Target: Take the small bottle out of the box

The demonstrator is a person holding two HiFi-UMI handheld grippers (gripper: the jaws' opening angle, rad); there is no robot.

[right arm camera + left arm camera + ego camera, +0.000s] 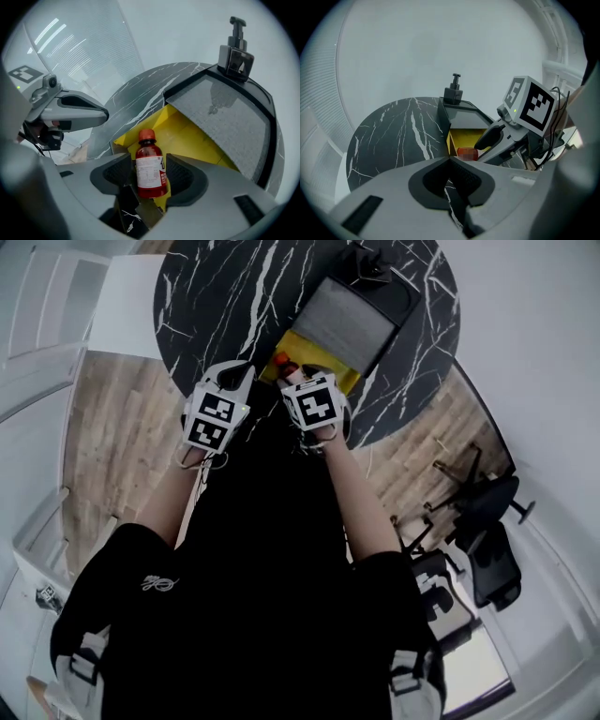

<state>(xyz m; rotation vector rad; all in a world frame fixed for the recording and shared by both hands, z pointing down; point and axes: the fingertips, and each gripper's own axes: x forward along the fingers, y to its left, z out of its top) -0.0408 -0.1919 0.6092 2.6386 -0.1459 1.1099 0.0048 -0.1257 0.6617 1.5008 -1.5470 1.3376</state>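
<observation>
Held the small bottle (150,172) in the right gripper (149,160), 2 pads pressed against its labelled sides, red cap up, body upright. Hung it over the near corner of the box (197,140), just above the yellow lining. Could not tell whether its base had cleared the box wall.

Had the left gripper (450,160) pinched together on nothing, just beside the box's near left corner, over the dark marbled table (393,136).

Found the box open, its grey lid (225,117) thrown back on the far side. Noted a pump dispenser (236,44) standing beyond the lid. Could not tell whether it touched the lid. Saw nothing else in the part of the lining that showed.

Judged the step in hand to be the lift-out itself, with the grip already made and only the removal and set-down left.

Probably needed next: a straight rise until the base passed above the box wall, then a carry toward the near side of the box, over bare table. Then a level set-down, with the 2 jaws parted only once the bottle stood on its own.

Called for a steady squeeze, since a smooth round bottle could twist or slip between flat pads. Called also for care around the left gripper, close beside the box on the way out.
</observation>
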